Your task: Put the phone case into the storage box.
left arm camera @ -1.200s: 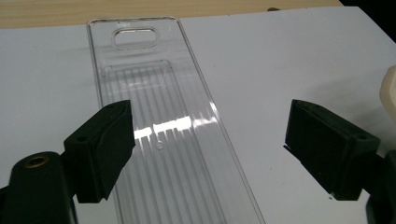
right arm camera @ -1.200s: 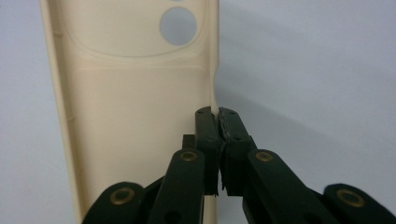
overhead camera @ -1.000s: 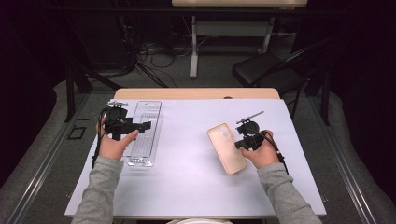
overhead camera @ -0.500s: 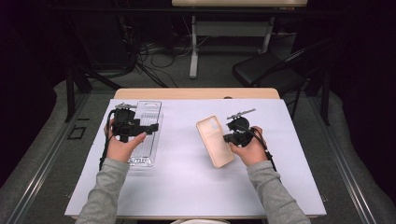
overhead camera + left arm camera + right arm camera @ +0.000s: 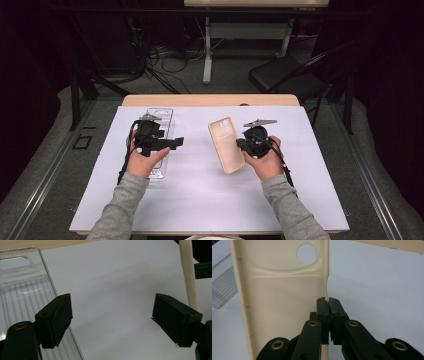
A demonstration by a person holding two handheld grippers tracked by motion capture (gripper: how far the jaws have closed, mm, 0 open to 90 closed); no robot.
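White table sheet (image 5: 200, 200) under both hands; cream phone case (image 5: 226, 145) pinched at its side wall by right gripper (image 5: 240, 145), carried further toward clear plastic tray (image 5: 161, 114) than before; left gripper (image 5: 176, 142) spread wide, empty, shifted off tray toward case.

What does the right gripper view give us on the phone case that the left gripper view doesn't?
Right gripper view alone: the beige phone case seen from its hollow inner side, with the round camera hole, and the right gripper shut on its side wall.

Left gripper view alone: the left gripper open with nothing between its jaws, above the white table cover, and the case edge-on as a thin beige strip.

Both: the case, the clear plastic tray and the white cover.
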